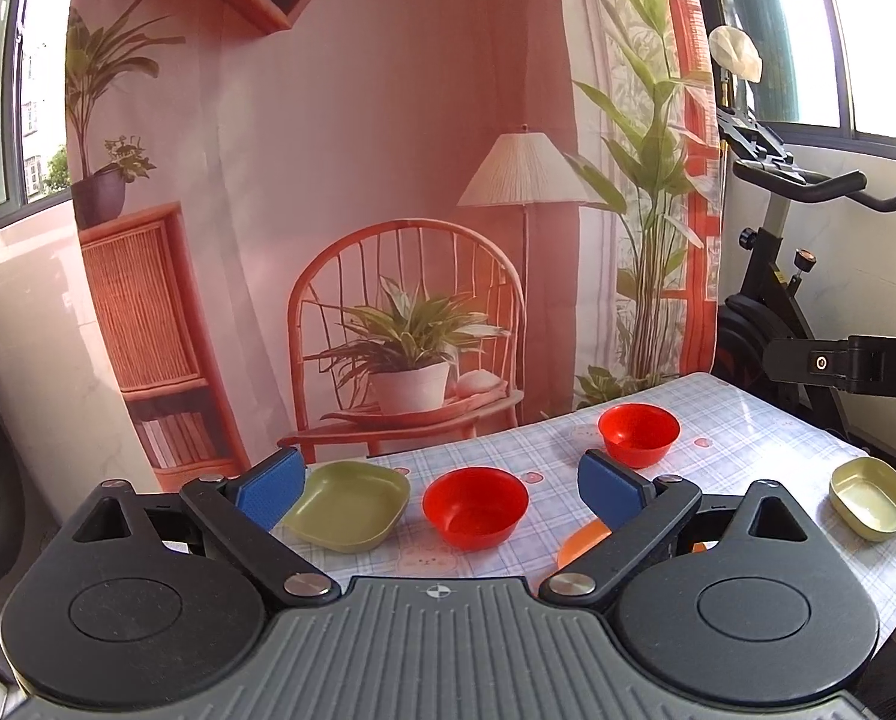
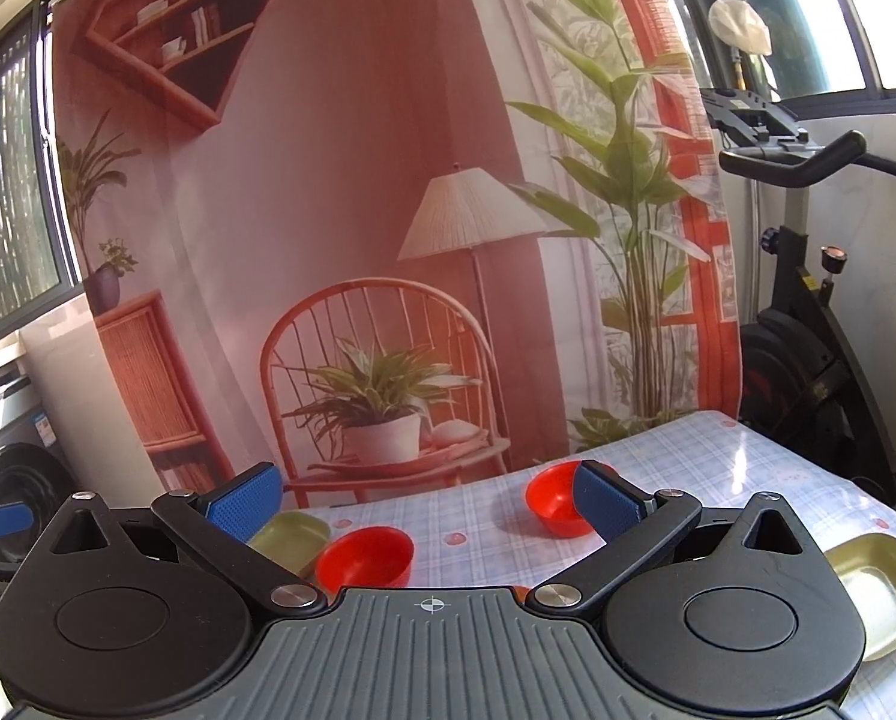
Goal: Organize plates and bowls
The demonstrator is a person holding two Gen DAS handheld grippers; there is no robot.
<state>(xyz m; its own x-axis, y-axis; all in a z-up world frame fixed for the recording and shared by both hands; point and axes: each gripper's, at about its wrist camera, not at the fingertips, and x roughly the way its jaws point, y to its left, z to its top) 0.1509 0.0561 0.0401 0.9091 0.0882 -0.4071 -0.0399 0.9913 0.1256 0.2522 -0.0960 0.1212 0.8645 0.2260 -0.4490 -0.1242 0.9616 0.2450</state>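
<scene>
Plaid-covered desk has two red bowls, two green dishes, and an orange plate.

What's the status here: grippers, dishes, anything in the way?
Left gripper open, empty; right gripper likewise. Two red bowls, two green plates apart on table. Nothing blocking.
</scene>
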